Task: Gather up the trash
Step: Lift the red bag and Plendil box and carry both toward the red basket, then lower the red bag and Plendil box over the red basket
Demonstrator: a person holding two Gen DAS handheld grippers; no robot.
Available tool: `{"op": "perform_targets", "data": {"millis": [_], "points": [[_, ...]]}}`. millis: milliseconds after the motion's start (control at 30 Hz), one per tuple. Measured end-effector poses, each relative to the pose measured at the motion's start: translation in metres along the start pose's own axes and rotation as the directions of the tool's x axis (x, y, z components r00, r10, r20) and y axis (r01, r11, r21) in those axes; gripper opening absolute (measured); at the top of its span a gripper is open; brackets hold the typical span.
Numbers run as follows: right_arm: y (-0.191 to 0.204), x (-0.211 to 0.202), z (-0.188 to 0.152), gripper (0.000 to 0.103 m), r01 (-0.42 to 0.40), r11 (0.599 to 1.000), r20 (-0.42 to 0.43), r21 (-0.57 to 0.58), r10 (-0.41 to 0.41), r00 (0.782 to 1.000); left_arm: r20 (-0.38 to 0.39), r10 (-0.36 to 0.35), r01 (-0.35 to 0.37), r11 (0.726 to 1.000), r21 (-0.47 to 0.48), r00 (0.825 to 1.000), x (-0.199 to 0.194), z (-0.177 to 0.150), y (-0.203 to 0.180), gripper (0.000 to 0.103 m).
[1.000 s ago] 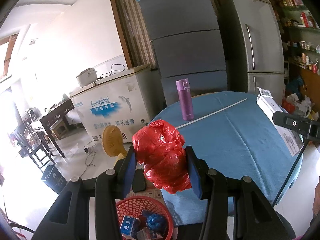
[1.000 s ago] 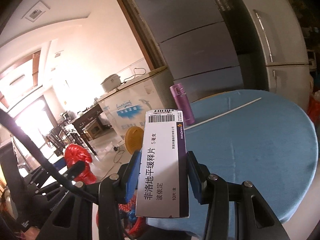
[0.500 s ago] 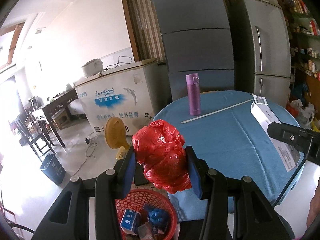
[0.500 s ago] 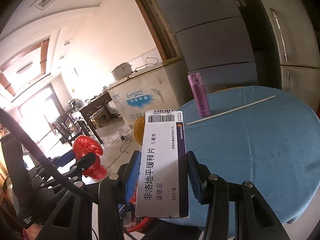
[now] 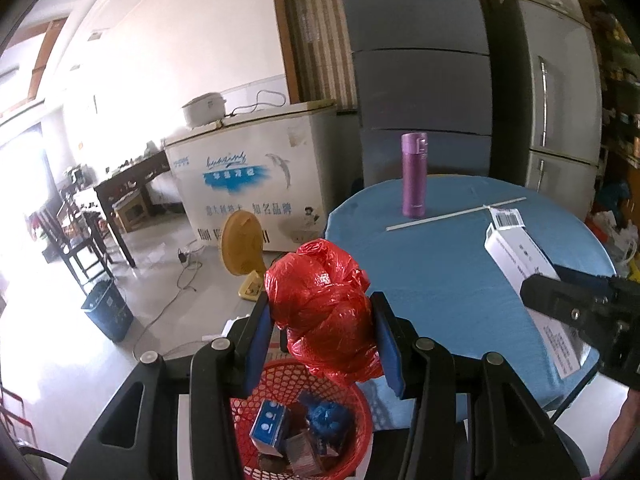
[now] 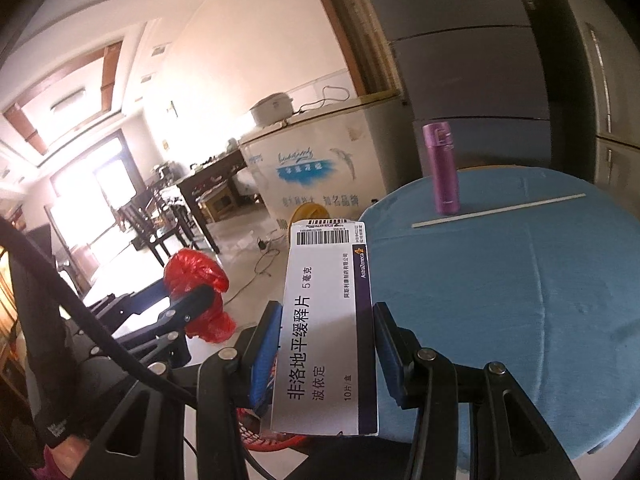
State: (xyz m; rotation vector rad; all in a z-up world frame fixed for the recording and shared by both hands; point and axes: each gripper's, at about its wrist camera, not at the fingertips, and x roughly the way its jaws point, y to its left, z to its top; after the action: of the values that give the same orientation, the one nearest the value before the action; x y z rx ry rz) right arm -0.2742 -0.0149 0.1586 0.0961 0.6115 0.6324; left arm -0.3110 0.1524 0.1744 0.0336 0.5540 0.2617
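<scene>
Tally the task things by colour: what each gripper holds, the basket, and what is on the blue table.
Red: 2, crumpled plastic bag in the left gripper, mesh basket
White: 2, medicine box in the right gripper, thin stick
Purple: 1, flask
Total: 5

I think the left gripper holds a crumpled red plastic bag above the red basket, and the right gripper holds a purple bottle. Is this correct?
Not quite. The right gripper holds a white medicine box, not the purple bottle, which stands on the blue table; the right wrist view shows this. The left gripper does hold the crumpled red plastic bag above the red basket.
</scene>
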Motion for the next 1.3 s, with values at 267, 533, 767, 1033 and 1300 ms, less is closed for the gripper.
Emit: {"op": "perform_targets", "data": {"millis": [267, 533, 767, 1033, 1300], "points": [[0.017, 0.023, 0.000, 0.049, -0.032, 0.999, -0.031, -0.030, 0.031, 0.999, -0.030, 0.024, -0.025, 0.999, -0.033, 0.999, 0.012, -0.008, 0.017, 0.050], [0.035, 0.045, 0.003, 0.049, -0.069, 0.996, -0.057, -0.064, 0.066, 0.996, -0.055, 0.042, -0.045, 0.997, -0.059, 0.998, 0.020, -0.016, 0.032, 0.050], [0.047, 0.067, 0.004, 0.049, -0.104, 0.991, -0.082, -0.081, 0.097, 0.992, -0.066, 0.055, -0.060, 0.995, -0.078, 0.996, 0.025, -0.019, 0.042, 0.050], [0.051, 0.106, 0.008, 0.049, -0.133, 0.989, -0.144, -0.065, 0.123, 0.982, -0.083, 0.070, -0.078, 0.992, -0.095, 0.994, 0.031, -0.026, 0.054, 0.050], [0.048, 0.131, 0.000, 0.049, -0.131, 0.990, -0.192, -0.042, 0.121, 0.974, -0.104, 0.093, -0.104, 0.988, -0.113, 0.990, 0.043, -0.033, 0.065, 0.050]]}}
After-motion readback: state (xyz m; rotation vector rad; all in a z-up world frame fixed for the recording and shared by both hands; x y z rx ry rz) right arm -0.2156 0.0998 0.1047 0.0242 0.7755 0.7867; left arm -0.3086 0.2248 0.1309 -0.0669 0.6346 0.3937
